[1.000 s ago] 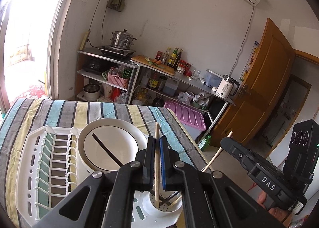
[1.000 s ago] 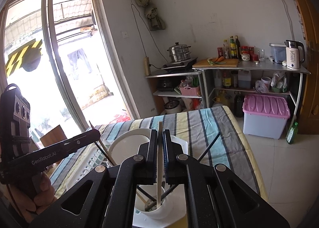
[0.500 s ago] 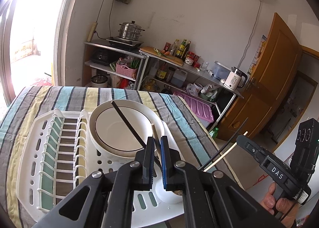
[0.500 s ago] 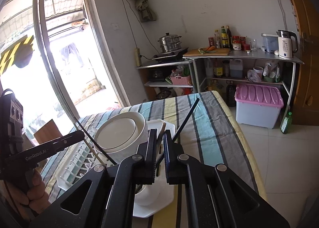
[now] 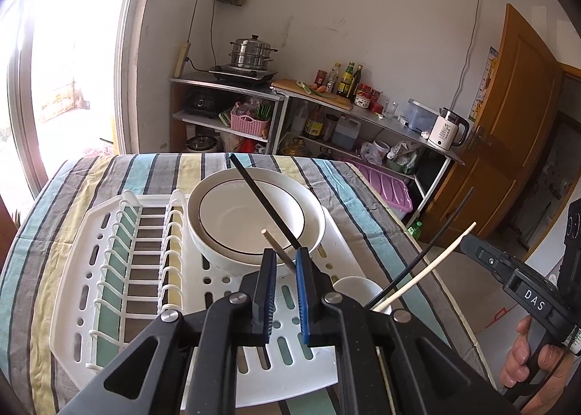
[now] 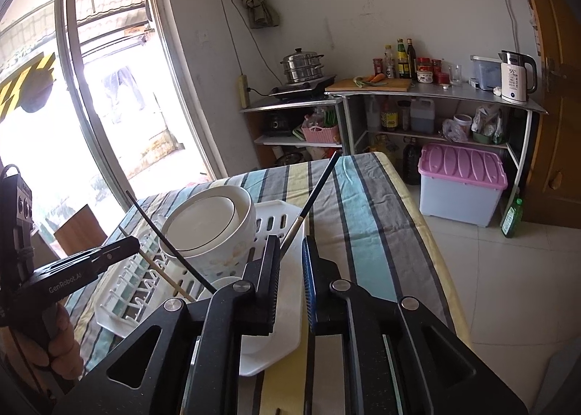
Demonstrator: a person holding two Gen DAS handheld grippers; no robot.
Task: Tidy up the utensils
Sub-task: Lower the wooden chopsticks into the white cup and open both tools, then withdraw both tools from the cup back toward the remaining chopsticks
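Note:
A white dish rack (image 5: 120, 269) lies on the striped table, with a white bowl (image 5: 254, 219) in it and a small white utensil cup (image 5: 354, 289) at its right corner. Black and pale wooden chopsticks (image 5: 428, 268) lean out of the cup. My left gripper (image 5: 282, 260) is open above the cup, with a wooden chopstick (image 5: 277, 249) and a black one (image 5: 261, 202) passing loosely between its fingers. My right gripper (image 6: 290, 246) is open too, a chopstick (image 6: 308, 204) leaning against its left finger. The cup (image 6: 225, 284) shows partly behind it.
The table's right edge drops to a tiled floor (image 6: 508, 269). Metal shelves (image 5: 319, 117) with bottles, a kettle and a steamer pot stand against the far wall, a pink-lidded box (image 6: 461, 182) beneath. A glass door (image 6: 72, 124) is at left.
Both grippers have opened and let go of their chopsticks, which now lean in the cup. Both grippers have pulled back and up from the cup.

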